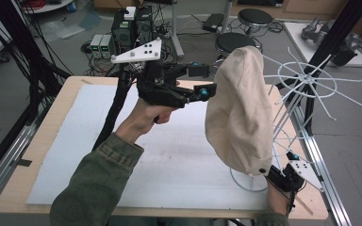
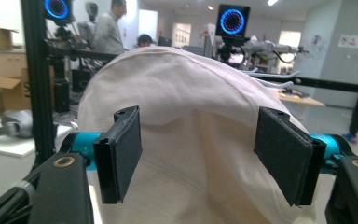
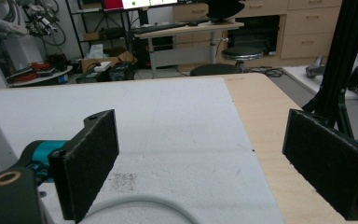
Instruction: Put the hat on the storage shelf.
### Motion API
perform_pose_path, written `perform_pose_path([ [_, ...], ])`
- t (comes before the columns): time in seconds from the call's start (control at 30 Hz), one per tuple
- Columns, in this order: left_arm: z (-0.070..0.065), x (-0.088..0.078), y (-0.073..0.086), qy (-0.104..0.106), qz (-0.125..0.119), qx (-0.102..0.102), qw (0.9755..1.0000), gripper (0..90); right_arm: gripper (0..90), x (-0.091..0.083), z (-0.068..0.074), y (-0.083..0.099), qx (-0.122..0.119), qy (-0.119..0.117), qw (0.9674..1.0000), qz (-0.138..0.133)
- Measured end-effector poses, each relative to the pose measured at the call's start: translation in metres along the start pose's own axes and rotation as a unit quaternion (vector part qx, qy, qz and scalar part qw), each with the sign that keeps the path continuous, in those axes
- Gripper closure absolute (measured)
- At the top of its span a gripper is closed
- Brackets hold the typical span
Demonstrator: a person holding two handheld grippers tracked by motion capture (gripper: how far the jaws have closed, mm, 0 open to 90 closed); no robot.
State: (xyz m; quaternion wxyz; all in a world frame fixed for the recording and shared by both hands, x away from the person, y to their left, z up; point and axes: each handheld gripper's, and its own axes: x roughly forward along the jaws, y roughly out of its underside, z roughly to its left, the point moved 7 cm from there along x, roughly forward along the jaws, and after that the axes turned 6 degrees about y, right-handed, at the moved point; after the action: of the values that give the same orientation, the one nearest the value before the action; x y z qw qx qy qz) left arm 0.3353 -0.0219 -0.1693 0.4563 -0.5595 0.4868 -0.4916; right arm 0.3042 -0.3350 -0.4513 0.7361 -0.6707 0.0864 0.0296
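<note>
Two grippers, left gripper (image 2: 198, 158) jaws wide before beige cloth cap (image 2: 191, 140) on white wire rack (image 1: 306, 84), right gripper (image 3: 214, 163) jaws wide over white foam-covered table (image 3: 168, 121).

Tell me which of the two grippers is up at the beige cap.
The left gripper, raised beside the beige cap, jaws open toward the cloth. The right gripper sits low at the table's near right corner, jaws open.

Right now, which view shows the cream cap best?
The high view: the cream cap shows whole, hanging on the white wire rack, with the open left gripper beside it. The left gripper view gives a close look at the cap's crown between open jaws, edges cropped. The right gripper view looks across the white mat.
</note>
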Motion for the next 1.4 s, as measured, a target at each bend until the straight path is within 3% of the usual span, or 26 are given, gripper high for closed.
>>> perform_pose_path([
  [0.3, 0.006, -0.027, 0.009, -0.054, -0.01, 0.015, 0.9984, 31.9, 9.4, 0.001, 0.0, 0.001, -0.004, -0.002, 1.0, 0.001],
  [0.4, 0.009, -0.045, 0.02, -0.087, -0.012, 0.024, 0.9959, 31.7, 9.4, 0.0, 0.0, 0.001, -0.005, 0.0, 1.0, 0.0],
  [0.43, 0.009, -0.045, 0.02, -0.087, -0.012, 0.024, 0.9959, 31.5, 9.4, 0.0, 0.0, 0.001, -0.005, 0.0, 1.0, 0.0],
  [0.63, 0.02, -0.078, 0.039, -0.134, -0.022, 0.012, 0.9907, 29.6, 9.4, 0.0, 0.0, 0.001, -0.004, -0.001, 1.0, 0.002],
  [0.83, 0.028, -0.101, 0.052, -0.155, -0.036, -0.008, 0.9873, 29.5, 9.4, 0.001, 0.0, 0.001, -0.004, 0.001, 1.0, 0.001],
  [0.97, 0.03, -0.112, 0.061, -0.163, -0.033, -0.014, 0.9859, 29.4, 9.4, 0.001, 0.0, 0.001, -0.003, 0.001, 1.0, 0.001],
  [1.23, 0.027, -0.137, 0.083, -0.168, -0.036, -0.027, 0.9848, 29.4, 9.4, 0.0, 0.0, 0.001, -0.004, 0.002, 1.0, 0.001],
  [1.4, 0.024, -0.153, 0.095, -0.181, -0.037, -0.031, 0.9824, 29.4, 9.4, 0.001, 0.0, 0.001, -0.004, 0.003, 1.0, 0.0],
])
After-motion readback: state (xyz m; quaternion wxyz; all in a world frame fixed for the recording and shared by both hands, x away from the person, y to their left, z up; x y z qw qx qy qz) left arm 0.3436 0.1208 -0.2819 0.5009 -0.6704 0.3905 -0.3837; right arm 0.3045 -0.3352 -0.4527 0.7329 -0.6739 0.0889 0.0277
